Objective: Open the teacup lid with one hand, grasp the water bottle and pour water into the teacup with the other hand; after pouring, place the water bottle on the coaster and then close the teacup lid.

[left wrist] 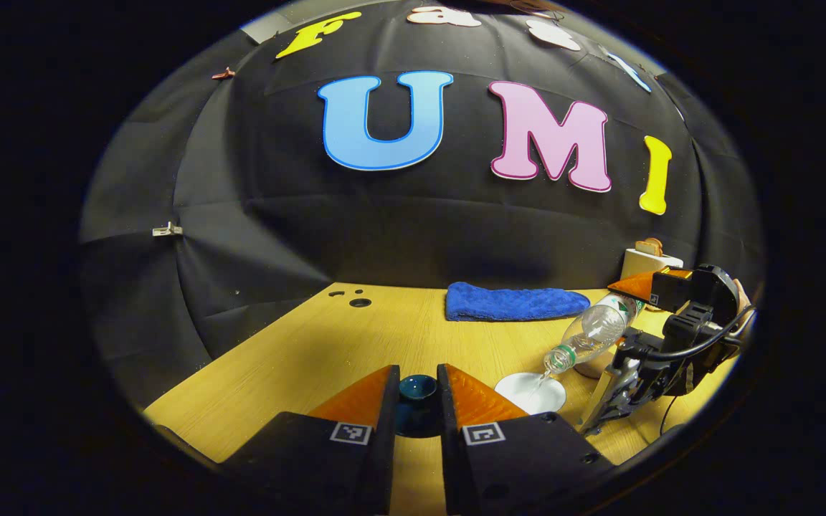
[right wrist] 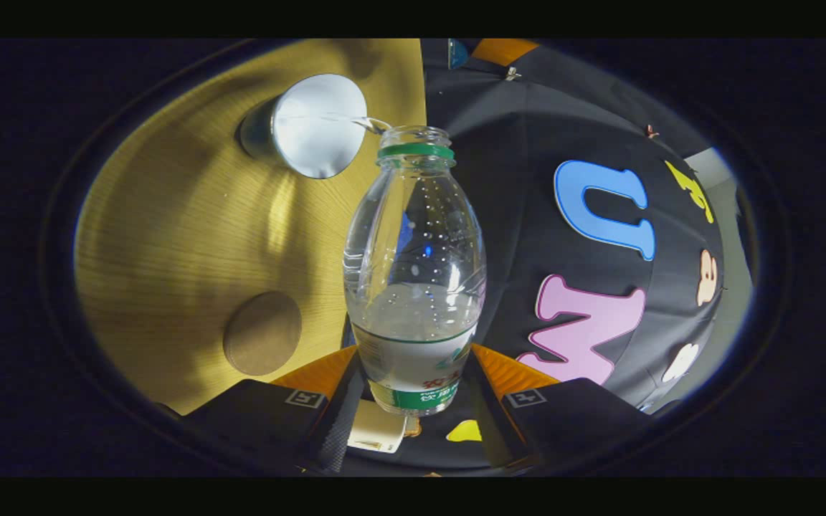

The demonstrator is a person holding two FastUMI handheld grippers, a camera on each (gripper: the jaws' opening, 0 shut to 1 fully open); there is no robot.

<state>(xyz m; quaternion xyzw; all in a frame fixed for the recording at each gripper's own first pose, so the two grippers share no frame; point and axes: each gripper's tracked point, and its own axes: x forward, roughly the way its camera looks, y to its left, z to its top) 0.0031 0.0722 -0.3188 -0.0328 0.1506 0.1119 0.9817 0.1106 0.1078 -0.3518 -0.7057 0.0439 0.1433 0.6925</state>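
Pouring recorded: water bottle (right wrist: 414, 287) pinched between right gripper (right wrist: 413, 390) fingers, tilted, stream entering the teacup (left wrist: 531, 392) on the surface (left wrist: 298, 358). Teacup lid (left wrist: 416, 390) was pinched by left gripper (left wrist: 416, 401), held aside. Cork coaster (right wrist: 262, 333) lay nearby. Tilt was judged best kept gentle, mouth centred.

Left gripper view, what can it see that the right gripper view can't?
Left gripper view: the blue towel at the back of the table, and the dark teacup lid pinched between the left gripper fingers. Right gripper view: the round brown coaster in plain sight, and the right gripper clamping the water bottle by its labelled end, up close. Both: the tilted water bottle pouring a thin stream into the white teacup.
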